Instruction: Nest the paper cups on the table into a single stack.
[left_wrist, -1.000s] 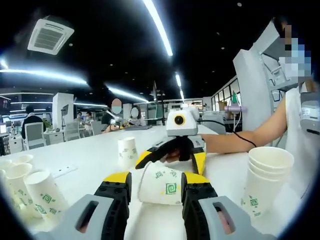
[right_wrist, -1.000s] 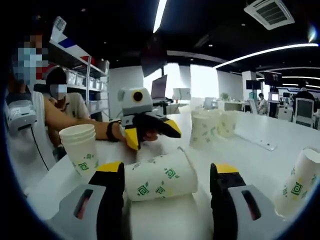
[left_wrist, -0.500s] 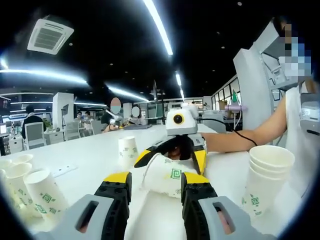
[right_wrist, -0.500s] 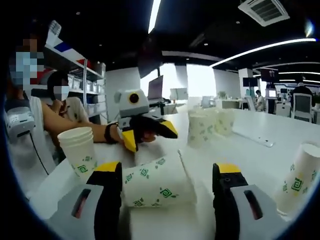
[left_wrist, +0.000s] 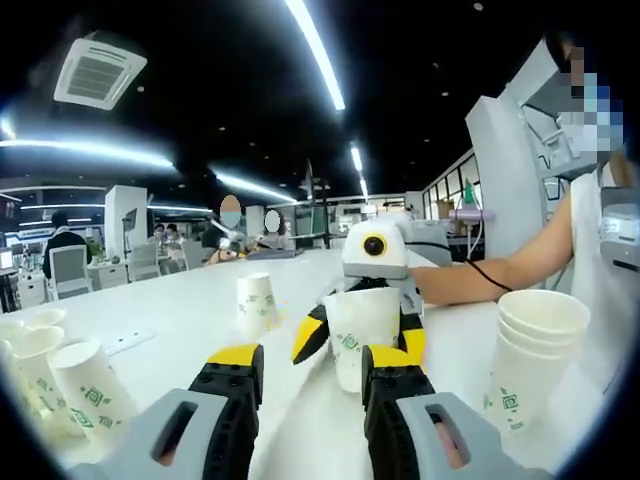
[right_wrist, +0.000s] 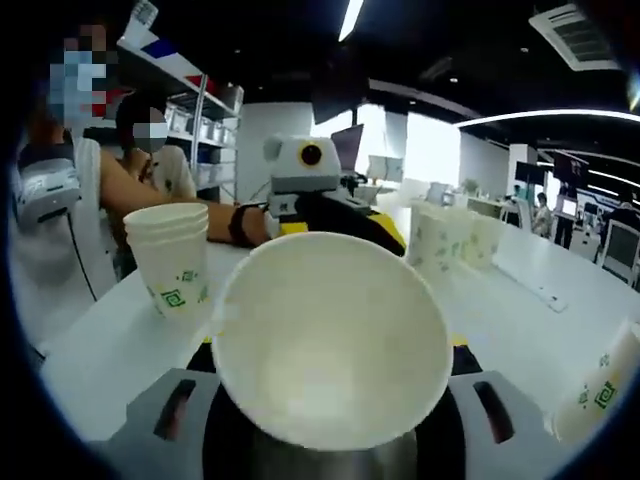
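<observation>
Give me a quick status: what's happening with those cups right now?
Right gripper shut on paper cup, upright. Left gripper open, empty. Stack of cups waiting nearby. Path looks clear.

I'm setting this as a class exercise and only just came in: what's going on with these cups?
A person with two handheld grippers is stacking paper cups. The right gripper holds one paper cup upright above the white table. The left gripper hangs open and empty. A started stack waits nearby; loose cups stand farther off.
</observation>
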